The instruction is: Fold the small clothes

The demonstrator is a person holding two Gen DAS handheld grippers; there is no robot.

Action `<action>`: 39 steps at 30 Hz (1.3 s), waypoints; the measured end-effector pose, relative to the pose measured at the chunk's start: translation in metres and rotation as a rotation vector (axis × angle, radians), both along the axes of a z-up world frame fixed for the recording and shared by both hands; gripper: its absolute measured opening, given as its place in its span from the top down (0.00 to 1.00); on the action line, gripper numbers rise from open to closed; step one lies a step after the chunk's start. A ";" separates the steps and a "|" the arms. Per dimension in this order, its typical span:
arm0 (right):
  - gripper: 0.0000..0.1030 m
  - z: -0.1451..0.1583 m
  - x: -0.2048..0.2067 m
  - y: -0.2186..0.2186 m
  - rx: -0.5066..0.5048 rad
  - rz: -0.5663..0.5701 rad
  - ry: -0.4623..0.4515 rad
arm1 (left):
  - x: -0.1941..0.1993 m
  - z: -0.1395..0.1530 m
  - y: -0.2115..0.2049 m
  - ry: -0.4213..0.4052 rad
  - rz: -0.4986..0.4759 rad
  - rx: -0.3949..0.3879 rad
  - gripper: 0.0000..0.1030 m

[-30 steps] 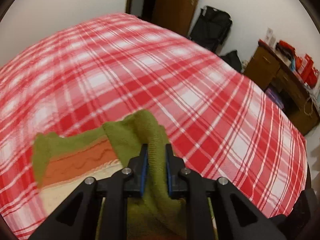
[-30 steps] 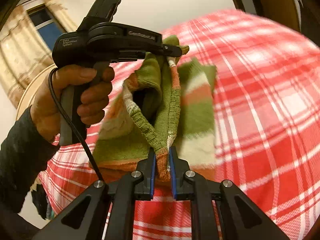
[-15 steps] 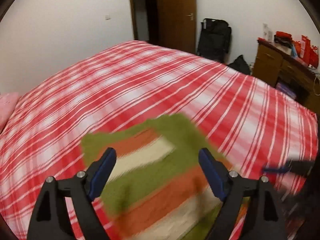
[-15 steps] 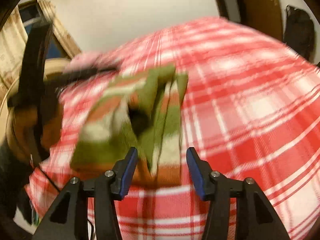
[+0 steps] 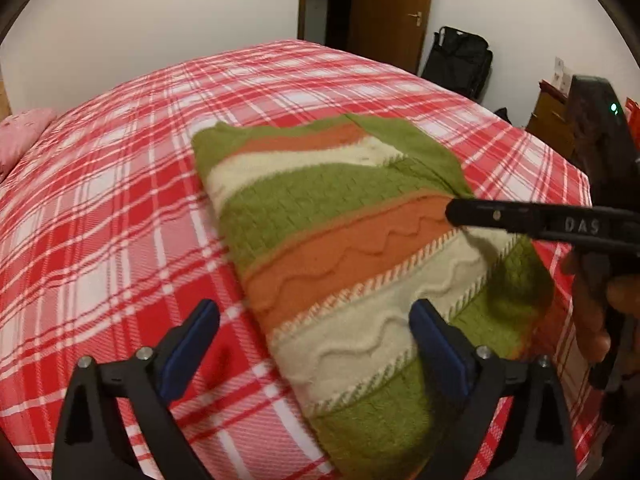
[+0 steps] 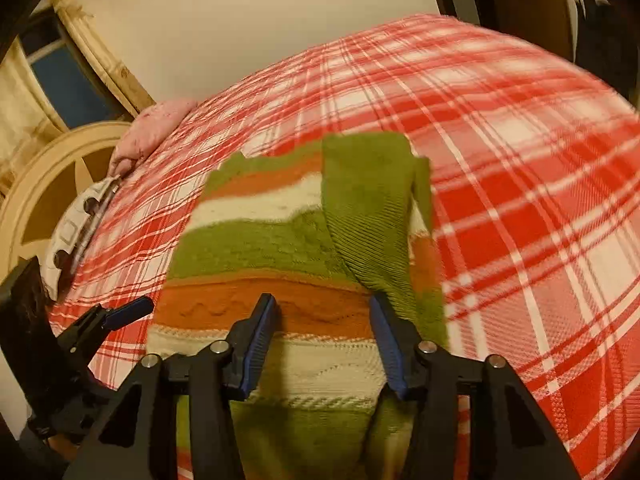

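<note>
A small knitted sweater (image 5: 340, 240) with green, orange and cream stripes lies folded on the red plaid bed (image 5: 120, 200). It also shows in the right wrist view (image 6: 280, 248), with a green sleeve (image 6: 372, 216) folded over its right side. My left gripper (image 5: 316, 332) is open and empty, just above the sweater's near edge. My right gripper (image 6: 324, 320) is open and empty over the sweater's near part. The right gripper also shows in the left wrist view (image 5: 520, 216), at the sweater's right edge. The left gripper's fingertips (image 6: 128, 308) show at the left of the right wrist view.
A pink pillow (image 6: 156, 124) lies at the head of the bed by a wooden headboard (image 6: 52, 176). A white object (image 6: 76, 232) lies at the bed's left edge. A wooden door (image 5: 392, 12), a black bag (image 5: 456, 64) and a wooden cabinet (image 5: 552, 124) stand beyond the bed.
Both grippers were shut on the sweater and held it up. They have opened and let go, and the sweater now lies folded on the bed.
</note>
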State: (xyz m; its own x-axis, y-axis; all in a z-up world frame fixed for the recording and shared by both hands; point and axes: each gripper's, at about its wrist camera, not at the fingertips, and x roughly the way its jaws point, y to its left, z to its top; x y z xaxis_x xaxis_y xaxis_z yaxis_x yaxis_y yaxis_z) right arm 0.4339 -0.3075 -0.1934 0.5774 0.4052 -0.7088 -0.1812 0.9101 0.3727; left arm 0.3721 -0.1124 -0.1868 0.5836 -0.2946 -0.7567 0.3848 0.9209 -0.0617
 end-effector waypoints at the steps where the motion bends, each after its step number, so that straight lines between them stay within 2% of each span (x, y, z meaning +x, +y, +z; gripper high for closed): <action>1: 0.55 0.000 -0.003 -0.002 -0.006 0.010 -0.012 | -0.001 -0.003 0.000 0.000 -0.003 0.002 0.02; 6: 0.53 0.015 -0.004 0.012 -0.084 0.027 -0.030 | -0.001 -0.010 0.001 0.013 -0.001 -0.034 0.00; 9: 0.44 0.035 -0.006 0.025 -0.101 0.043 -0.094 | 0.000 -0.011 0.003 0.021 0.005 -0.048 0.00; 11: 0.43 0.040 -0.002 0.039 -0.109 0.078 -0.108 | 0.000 -0.012 0.003 0.026 0.006 -0.050 0.00; 14: 0.43 0.033 0.013 0.060 -0.170 0.131 -0.085 | -0.001 -0.013 0.003 0.032 0.005 -0.052 0.00; 16: 0.43 0.012 0.028 0.062 -0.257 0.111 -0.037 | -0.001 -0.014 0.003 0.045 0.003 -0.057 0.00; 17: 0.42 0.003 0.032 0.057 -0.263 0.103 -0.020 | -0.001 -0.015 0.003 0.053 0.000 -0.059 0.00; 20: 0.43 -0.002 0.033 0.035 -0.166 0.092 -0.029 | -0.001 -0.018 0.004 0.072 -0.007 -0.077 0.00; 24: 0.41 0.002 0.028 0.031 -0.165 0.132 -0.046 | -0.001 -0.020 0.006 0.100 -0.009 -0.103 0.00; 26: 0.41 0.010 0.027 0.028 -0.135 0.148 -0.052 | -0.002 -0.021 0.008 0.109 -0.009 -0.119 0.00; 27: 0.38 0.013 0.026 0.022 -0.104 0.148 -0.057 | -0.002 -0.021 0.009 0.109 -0.008 -0.124 0.00; 31: 0.36 0.025 0.035 -0.012 -0.006 0.085 -0.085 | -0.002 -0.021 0.008 0.114 -0.016 -0.132 0.00; 35: 0.36 0.019 0.062 -0.041 0.004 -0.009 -0.055 | -0.001 -0.020 0.008 0.118 -0.020 -0.150 0.00; 39: 0.35 -0.006 0.093 -0.061 0.110 -0.051 0.053 | 0.003 -0.020 0.007 0.120 -0.033 -0.159 0.00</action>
